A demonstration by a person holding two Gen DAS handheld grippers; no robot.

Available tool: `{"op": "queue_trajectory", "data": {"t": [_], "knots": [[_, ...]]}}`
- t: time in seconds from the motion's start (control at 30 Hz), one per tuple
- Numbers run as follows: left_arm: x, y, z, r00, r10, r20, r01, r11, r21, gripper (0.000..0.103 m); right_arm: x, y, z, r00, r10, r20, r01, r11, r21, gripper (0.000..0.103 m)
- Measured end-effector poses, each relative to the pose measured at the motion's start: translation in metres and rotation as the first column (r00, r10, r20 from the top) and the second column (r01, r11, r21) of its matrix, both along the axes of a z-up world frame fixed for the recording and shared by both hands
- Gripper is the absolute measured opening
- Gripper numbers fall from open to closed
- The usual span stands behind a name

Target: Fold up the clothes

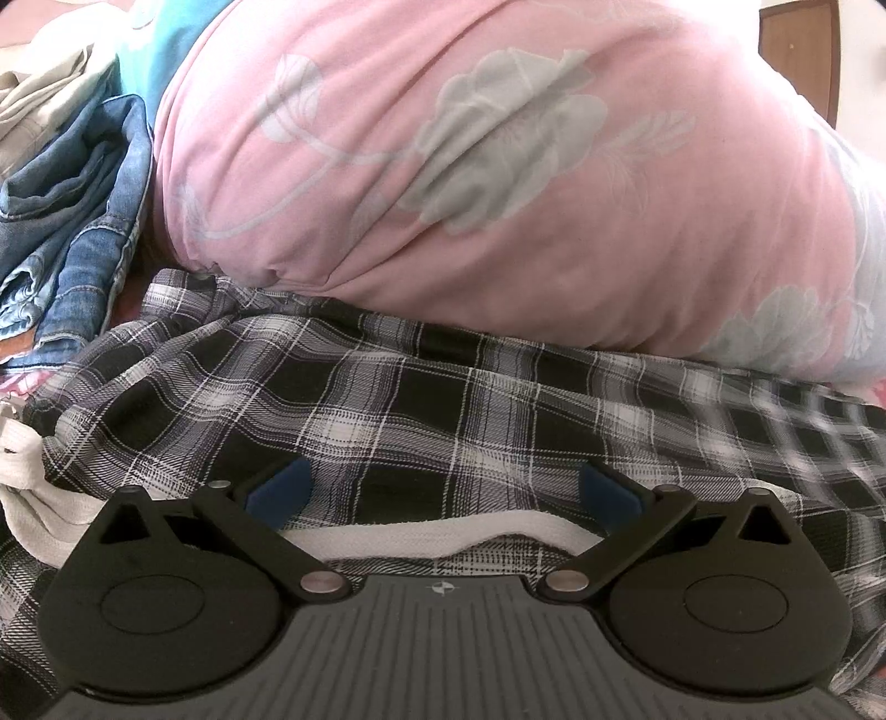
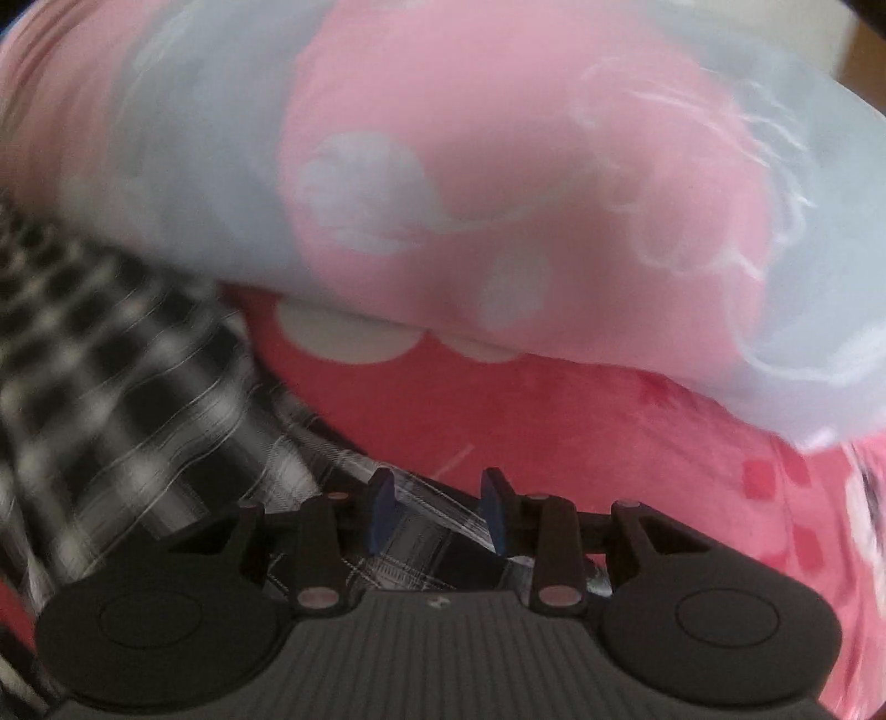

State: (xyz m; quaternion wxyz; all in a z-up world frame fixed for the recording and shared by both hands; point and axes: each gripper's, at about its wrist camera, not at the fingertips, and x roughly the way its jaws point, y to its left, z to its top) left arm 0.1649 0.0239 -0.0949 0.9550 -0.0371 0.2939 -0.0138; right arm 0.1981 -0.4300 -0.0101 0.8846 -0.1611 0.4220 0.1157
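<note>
A black-and-white plaid garment (image 1: 443, 399) with a white waistband (image 1: 432, 529) lies spread on the bed, its far edge tucked under a pillow. My left gripper (image 1: 443, 490) hovers low over the waistband, jaws wide open with nothing between them. In the right wrist view the same plaid garment (image 2: 138, 387) runs in from the left, blurred. A bunched corner of it sits between the narrowed blue pads (image 2: 382, 509) of my right gripper (image 2: 437, 512), which is shut on it.
A big pink pillow with pale flowers (image 1: 443, 166) lies just beyond the garment and fills the right wrist view (image 2: 498, 194). Crumpled blue jeans (image 1: 72, 221), beige cloth (image 1: 44, 94) and teal fabric (image 1: 160, 50) pile up at the left. A red-pink bedsheet (image 2: 554, 410) lies underneath.
</note>
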Motion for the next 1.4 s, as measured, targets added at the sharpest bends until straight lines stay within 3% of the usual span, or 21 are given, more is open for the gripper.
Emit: {"op": "queue_trajectory", "data": {"t": [0.03, 0.13, 0.2, 0.23, 0.27, 0.33, 0.53, 0.77, 0.93, 1.1, 1.13, 1.23, 1.27, 1.4], "knots": [[0.001, 0.0, 0.0, 1.0, 0.0, 0.0, 0.0, 1.0, 0.003, 0.103, 0.002, -0.001, 0.001, 1.0, 0.027, -0.002, -0.027, 1.0, -0.001, 0.043], [0.0, -0.002, -0.001, 1.0, 0.003, -0.002, -0.003, 1.0, 0.018, 0.103, 0.013, -0.001, -0.01, 0.999, 0.047, -0.022, -0.049, 0.997, -0.06, 0.042], [-0.002, -0.004, -0.001, 1.0, 0.002, -0.002, -0.002, 1.0, 0.022, 0.103, 0.015, 0.003, -0.019, 1.0, 0.019, -0.01, -0.02, 0.995, -0.101, 0.03], [-0.004, -0.005, -0.001, 1.0, 0.001, -0.001, -0.001, 1.0, 0.022, 0.103, 0.015, 0.005, -0.023, 1.0, 0.005, -0.004, -0.006, 0.993, -0.121, 0.012], [-0.004, -0.006, -0.001, 1.0, 0.0, -0.001, 0.0, 1.0, 0.021, 0.103, 0.016, 0.007, -0.028, 1.0, -0.009, 0.002, 0.009, 0.99, -0.142, 0.003], [-0.006, -0.007, -0.001, 1.0, 0.0, -0.001, 0.0, 1.0, 0.02, 0.103, 0.018, 0.011, -0.037, 0.999, -0.036, 0.016, 0.038, 0.983, -0.182, 0.001], [0.001, -0.004, -0.002, 1.0, 0.002, 0.001, -0.002, 1.0, 0.015, 0.103, 0.028, 0.007, -0.021, 0.984, -0.119, 0.135, 0.146, 0.965, -0.217, 0.0], [0.006, -0.001, -0.007, 1.0, 0.009, 0.002, -0.009, 1.0, 0.015, 0.103, 0.06, -0.01, -0.064, 0.969, -0.222, 0.109, 0.242, 0.946, -0.218, 0.0], [0.008, 0.001, -0.007, 1.0, 0.009, 0.002, -0.009, 1.0, 0.014, 0.103, 0.056, -0.05, -0.036, 0.91, -0.39, 0.14, 0.397, 0.917, -0.029, 0.0], [0.008, 0.001, -0.007, 1.0, 0.013, -0.001, -0.013, 1.0, 0.019, 0.103, -0.001, -0.119, 0.027, 0.795, -0.566, 0.22, 0.551, 0.824, 0.13, 0.002], [0.007, 0.001, -0.007, 1.0, 0.014, -0.001, -0.014, 1.0, 0.021, 0.103, -0.017, -0.135, 0.038, 0.769, -0.6, 0.22, 0.576, 0.8, 0.171, 0.006], [0.007, 0.0, -0.006, 1.0, 0.014, -0.002, -0.014, 1.0, 0.025, 0.103, -0.05, -0.17, 0.044, 0.728, -0.671, 0.144, 0.617, 0.732, 0.288, 0.038], [0.007, 0.0, -0.006, 1.0, 0.016, -0.003, -0.015, 0.999, 0.028, 0.103, -0.059, -0.179, 0.037, 0.724, -0.681, 0.114, 0.625, 0.716, 0.311, 0.044], [0.007, -0.001, -0.005, 1.0, 0.016, -0.007, -0.016, 0.999, 0.044, 0.103, -0.067, -0.199, 0.007, 0.691, -0.722, -0.024, 0.673, 0.632, 0.385, 0.044]]}}
